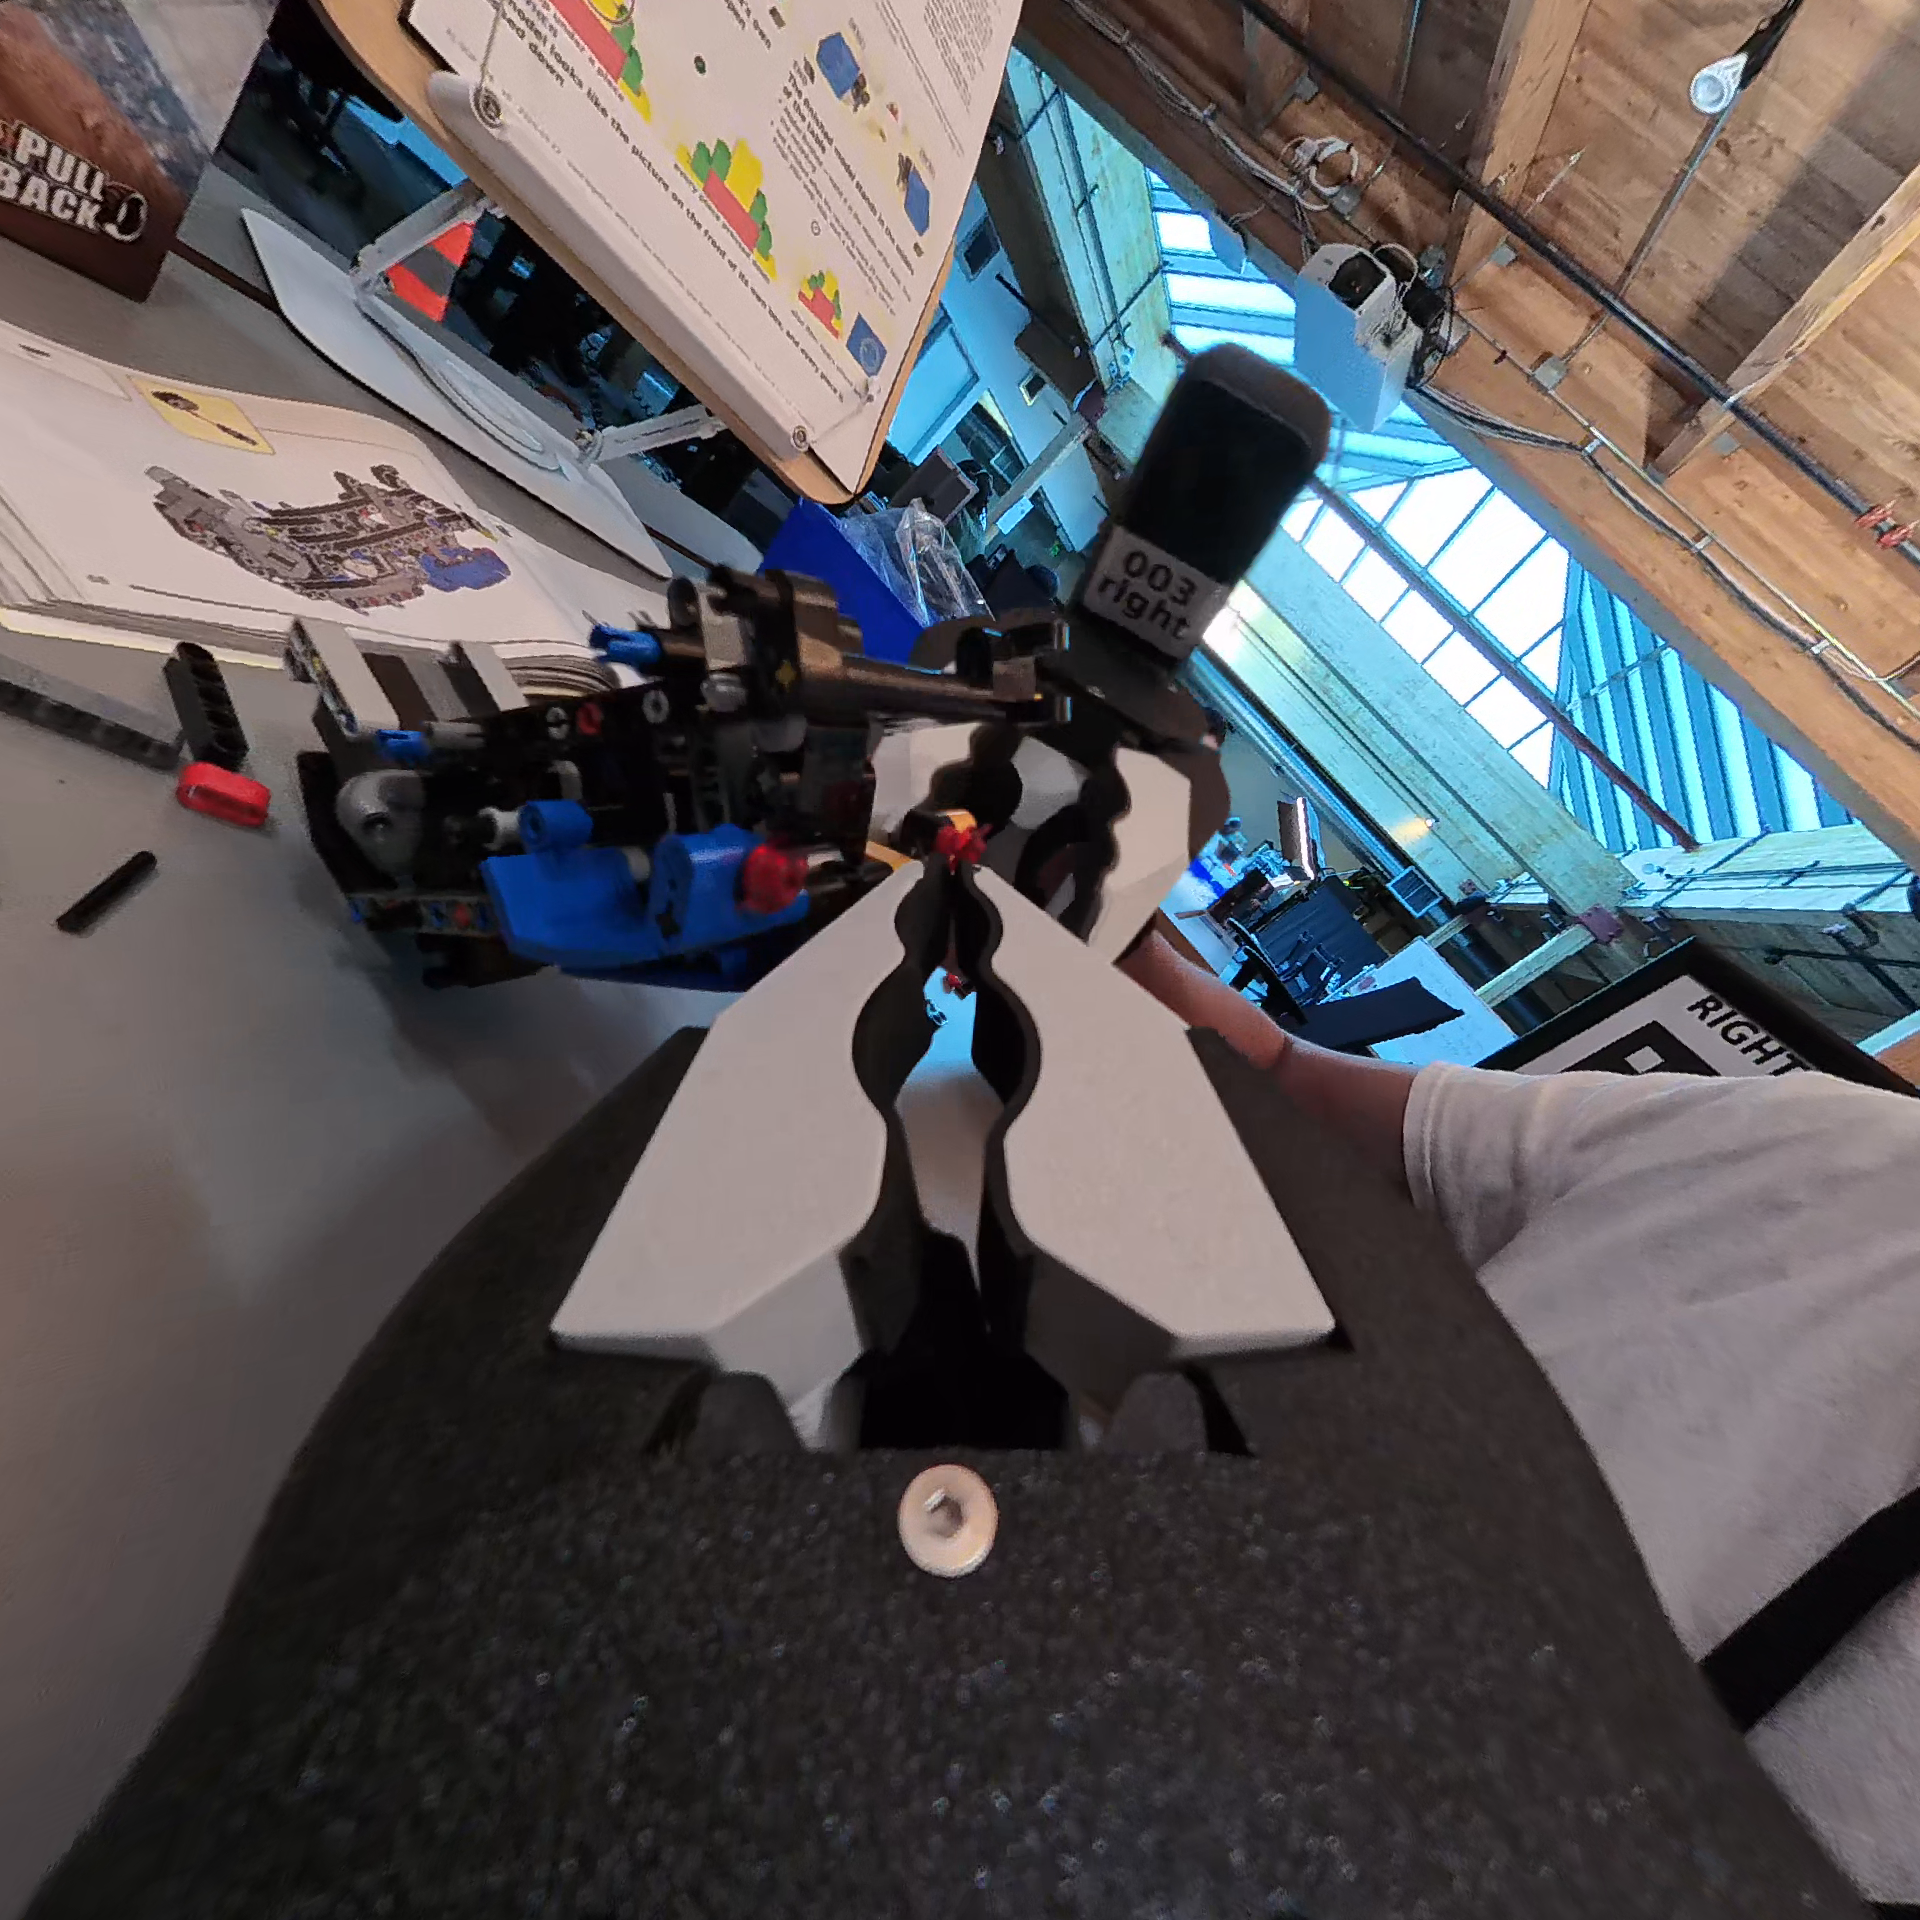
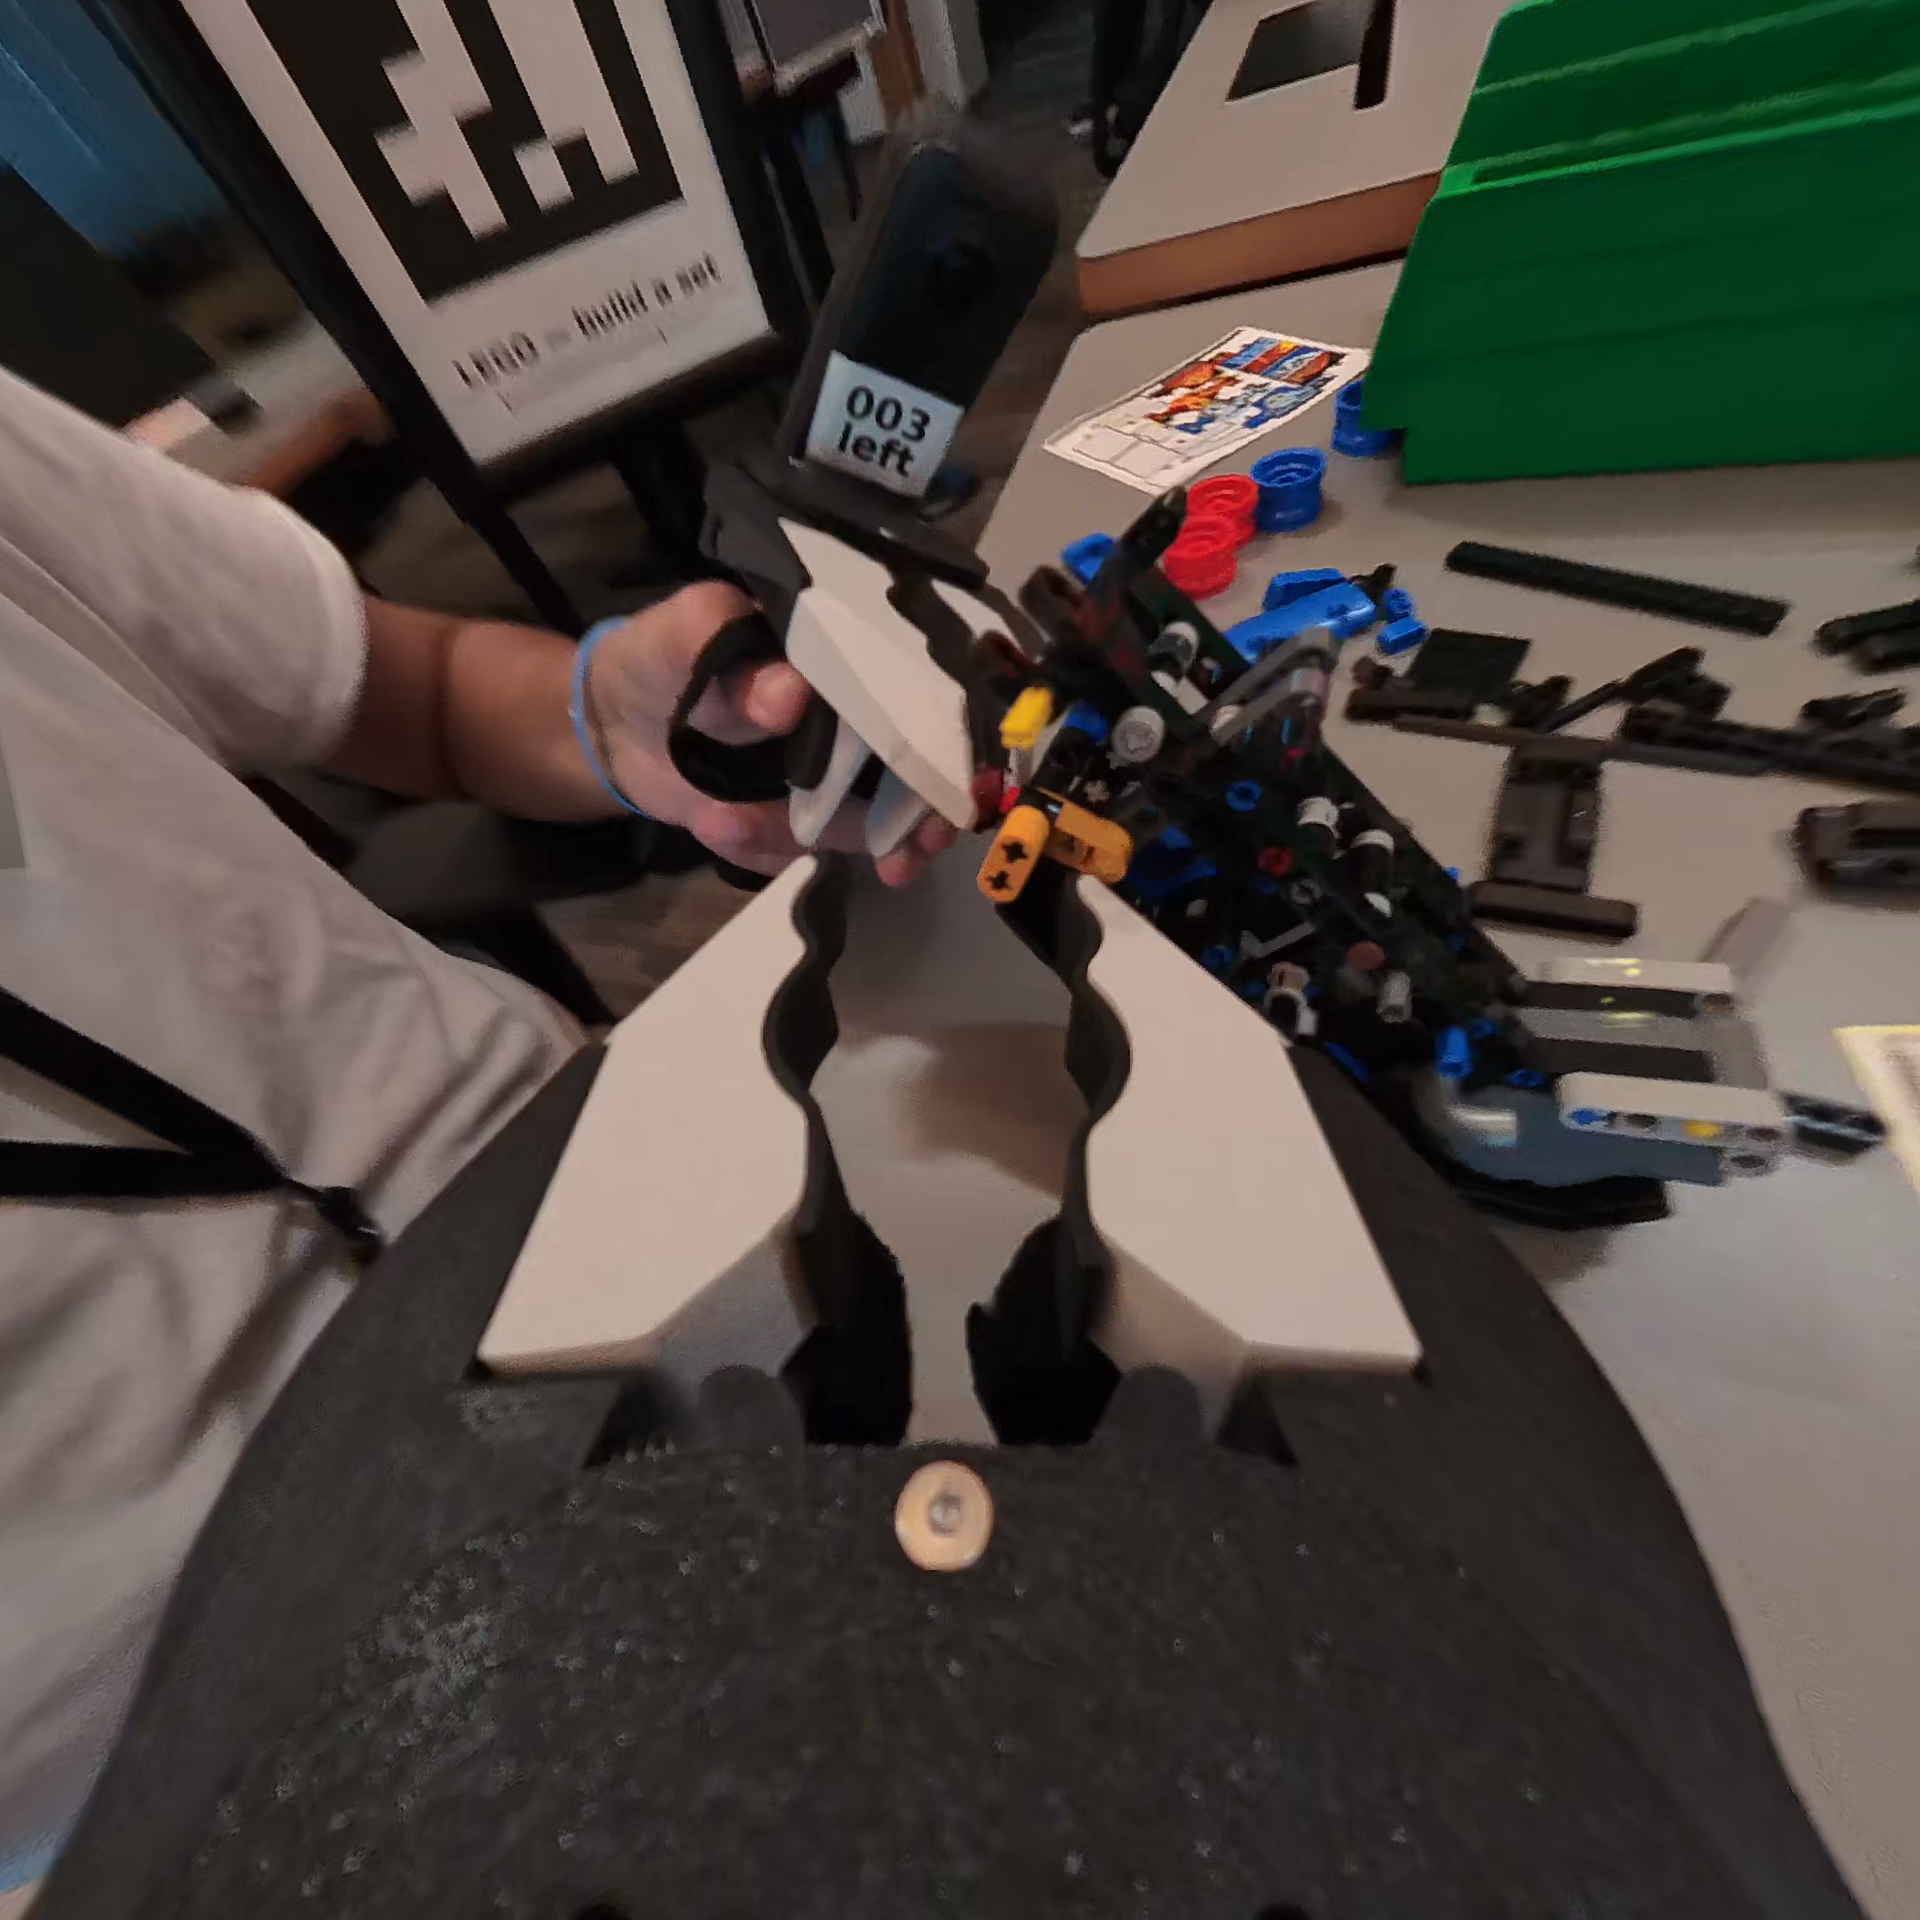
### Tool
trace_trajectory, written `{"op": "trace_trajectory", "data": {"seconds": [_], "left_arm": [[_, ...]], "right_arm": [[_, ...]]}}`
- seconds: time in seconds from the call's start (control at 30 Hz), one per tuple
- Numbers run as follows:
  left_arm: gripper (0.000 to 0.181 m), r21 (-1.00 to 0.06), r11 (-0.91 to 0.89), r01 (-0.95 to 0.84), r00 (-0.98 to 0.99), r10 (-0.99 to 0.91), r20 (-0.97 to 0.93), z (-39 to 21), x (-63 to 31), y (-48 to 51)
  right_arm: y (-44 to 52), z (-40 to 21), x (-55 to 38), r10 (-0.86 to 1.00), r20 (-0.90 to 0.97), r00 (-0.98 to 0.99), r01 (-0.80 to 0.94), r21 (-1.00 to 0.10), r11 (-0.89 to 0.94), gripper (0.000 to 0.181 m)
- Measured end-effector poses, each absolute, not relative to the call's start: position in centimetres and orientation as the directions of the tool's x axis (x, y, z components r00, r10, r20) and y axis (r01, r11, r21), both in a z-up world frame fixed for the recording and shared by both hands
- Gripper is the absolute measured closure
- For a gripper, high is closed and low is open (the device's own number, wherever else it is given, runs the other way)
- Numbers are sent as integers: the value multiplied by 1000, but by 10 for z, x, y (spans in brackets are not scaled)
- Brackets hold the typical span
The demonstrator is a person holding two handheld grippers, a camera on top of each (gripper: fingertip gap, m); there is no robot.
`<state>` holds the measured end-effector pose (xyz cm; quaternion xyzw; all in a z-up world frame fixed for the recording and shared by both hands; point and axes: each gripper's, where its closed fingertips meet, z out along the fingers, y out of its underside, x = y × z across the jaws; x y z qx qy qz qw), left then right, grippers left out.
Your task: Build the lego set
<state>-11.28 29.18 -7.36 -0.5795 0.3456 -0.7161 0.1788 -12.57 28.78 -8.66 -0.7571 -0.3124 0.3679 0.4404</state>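
In the left wrist view, the left tool (image 1: 956, 883) has its two pale fingers drawn in to a narrow gap, and a small red piece (image 1: 954, 844) sits pinched at their tips. Just beyond the tips is the lego model (image 1: 623, 821), a black and blue chassis with grey blocks, resting on the grey bench (image 1: 156, 1091). The right tool (image 1: 1049, 790) reaches in from the right and touches the model's near end; whether its fingers clamp anything here I cannot tell. To the far left an open instruction booklet (image 1: 239, 499) lies on the bench, with a red oval piece (image 1: 222, 795) and a short black pin (image 1: 106, 891) lying loose nearer the left edge. A tilted instruction board (image 1: 727, 187) stands beyond the model.

In the right wrist view, the right tool (image 2: 940, 883) stands wide, with bare bench showing between its fingers. An orange connector (image 2: 1049, 847) on the model (image 2: 1299, 831) sits just at the right fingertip, touching or nearly so. The left tool (image 2: 951, 805) comes in from the left, held by a hand (image 2: 717, 727), its tips against the model's near end beside a yellow piece (image 2: 1025, 715). Farther right, loose black parts (image 2: 1662, 707) are scattered on the bench, with red wheel hubs (image 2: 1210, 525), a blue wheel hub (image 2: 1288, 488) and a sticker sheet (image 2: 1205, 405) beyond, near a green bin (image 2: 1683, 239).
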Motion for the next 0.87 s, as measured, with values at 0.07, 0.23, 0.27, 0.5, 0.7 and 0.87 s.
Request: {"op": "trace_trajectory", "data": {"seconds": [0.07, 0.23, 0.27, 0.5, 0.7, 0.87], "left_arm": [[181, -708, -691, -144, -263, -663, 701, -73, -113, 292], [181, -693, -706, -145, -259, -649, 715, -73, -113, 290], [181, -691, -708, -143, -259, -647, 717, -72, -114, 290], [181, -776, -624, -91, -256, -738, 624, -70, -116, 289], [181, -943, -324, -83, -177, -926, 333, -79, -125, 284], [181, -994, -26, -108, -57, -998, 32, -89, -135, 285]], "right_arm": [[288, -83, -125, 777, -392, 492, 68, -873, -483, 141], [291, -85, -123, 759, -418, 500, 38, -864, -501, 151], [291, -85, -123, 759, -419, 499, 33, -866, -500, 151], [294, -87, -118, 751, -420, 509, 21, -867, -499, 168], [298, -98, -119, 764, -222, 605, 178, -898, -402, 174], [305, -112, -122, 739, -76, 670, 322, -867, -380, 174]]}}
